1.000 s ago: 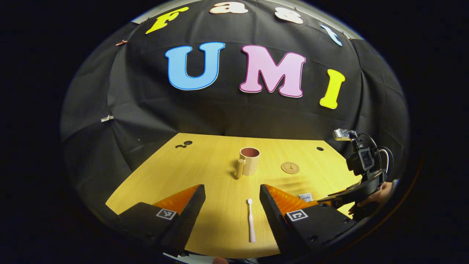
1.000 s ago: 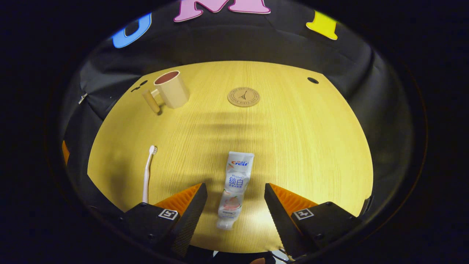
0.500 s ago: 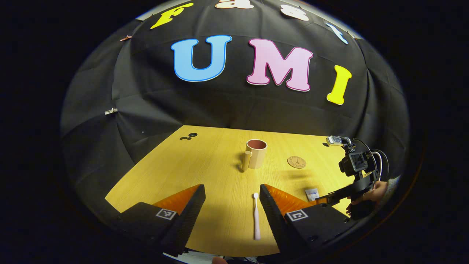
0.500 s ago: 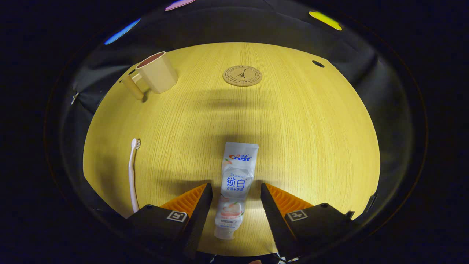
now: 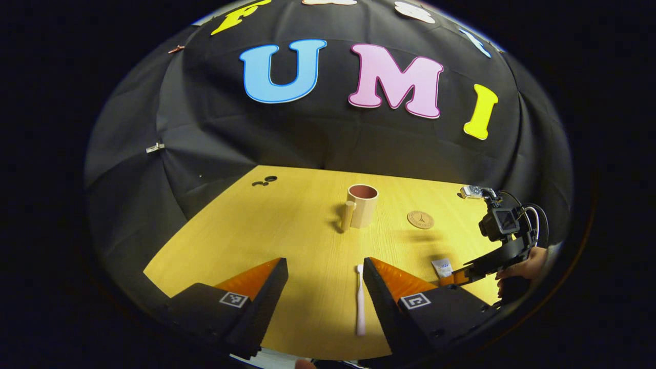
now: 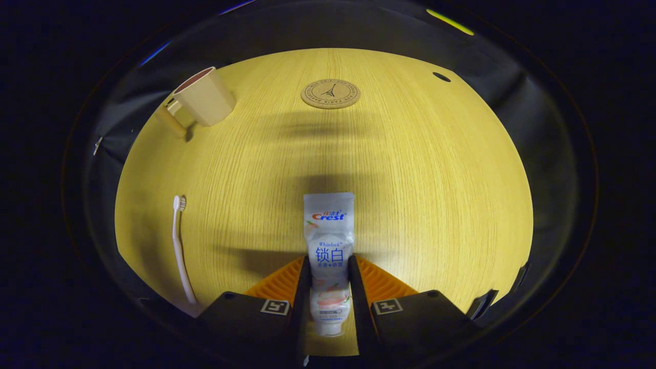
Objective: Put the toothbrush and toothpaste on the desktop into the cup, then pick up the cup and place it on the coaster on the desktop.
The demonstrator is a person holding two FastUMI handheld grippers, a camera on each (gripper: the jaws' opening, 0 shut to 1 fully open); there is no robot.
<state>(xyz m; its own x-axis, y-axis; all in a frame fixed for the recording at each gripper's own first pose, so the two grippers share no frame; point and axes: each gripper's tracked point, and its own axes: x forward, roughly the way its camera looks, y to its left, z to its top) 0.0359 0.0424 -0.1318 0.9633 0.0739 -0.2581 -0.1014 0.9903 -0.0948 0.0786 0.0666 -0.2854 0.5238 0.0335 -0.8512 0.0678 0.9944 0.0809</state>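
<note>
Right gripper view, right gripper (image 6: 328,287) fingers clamped on the toothpaste (image 6: 328,246) lying on the counter (image 6: 420,169), left gripper (image 5: 323,287) fingers wide apart over the toothbrush (image 5: 360,300)

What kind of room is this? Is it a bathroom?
Probably not: it looks like a recording booth. A black cloth wall backs a bare wooden desktop holding a cup, toothbrush and toothpaste.

Black claw (image 6: 325,294) bodies w/ square tags (cables looped behind).
</note>
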